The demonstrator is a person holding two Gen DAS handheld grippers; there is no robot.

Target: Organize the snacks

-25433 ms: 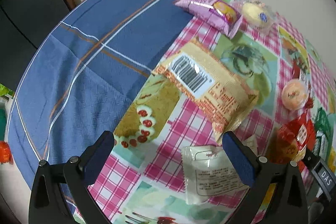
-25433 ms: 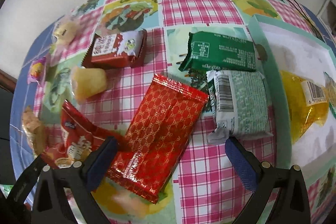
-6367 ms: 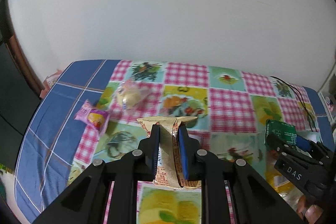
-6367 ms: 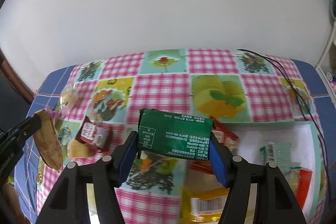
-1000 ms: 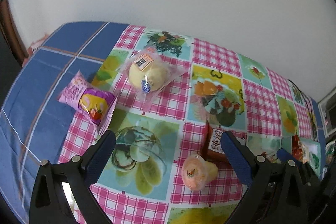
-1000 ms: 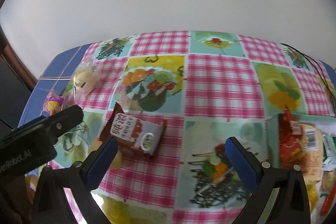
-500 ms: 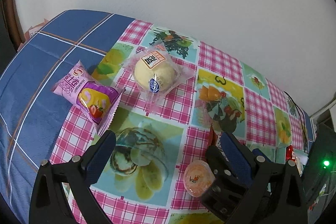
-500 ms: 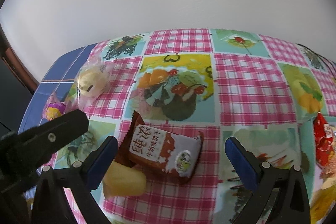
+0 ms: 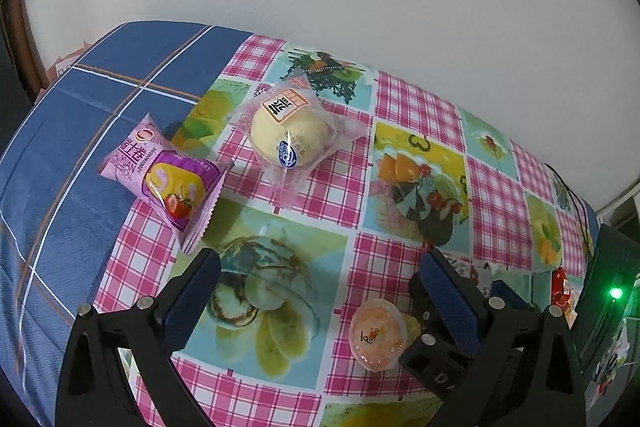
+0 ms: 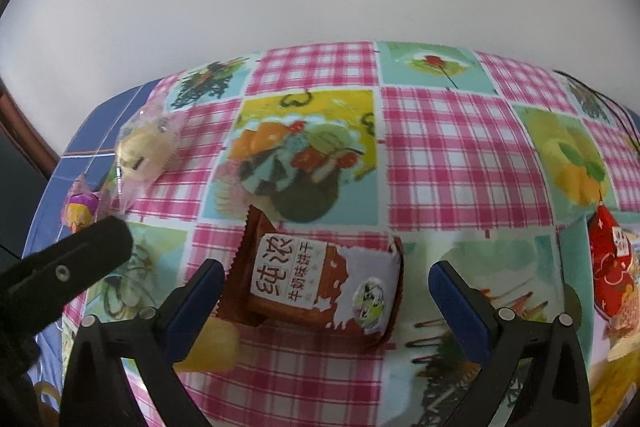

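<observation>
My right gripper (image 10: 326, 291) is open low over the table, its blue pads on either side of a brown and white biscuit pack (image 10: 320, 281) without touching it. A yellow jelly cup (image 10: 212, 349) lies just under its left finger. My left gripper (image 9: 320, 281) is open over the bare cloth. Ahead of it lie a purple cake pack (image 9: 166, 177) and a clear-wrapped round bun (image 9: 292, 137). The orange-lidded jelly cup (image 9: 378, 335) sits by its right finger, next to the other gripper's black body (image 9: 444, 355).
The checked fruit-print tablecloth (image 10: 460, 155) covers a blue cloth (image 9: 100, 95) at the left. At the right edge, a tray's corner holds a red pack (image 10: 610, 267) and other snacks. A white wall stands close behind the table.
My right gripper has dropped lower and closer, so the biscuit pack now lies between its open fingers. My left gripper has drifted nearer the bun and purple pack.
</observation>
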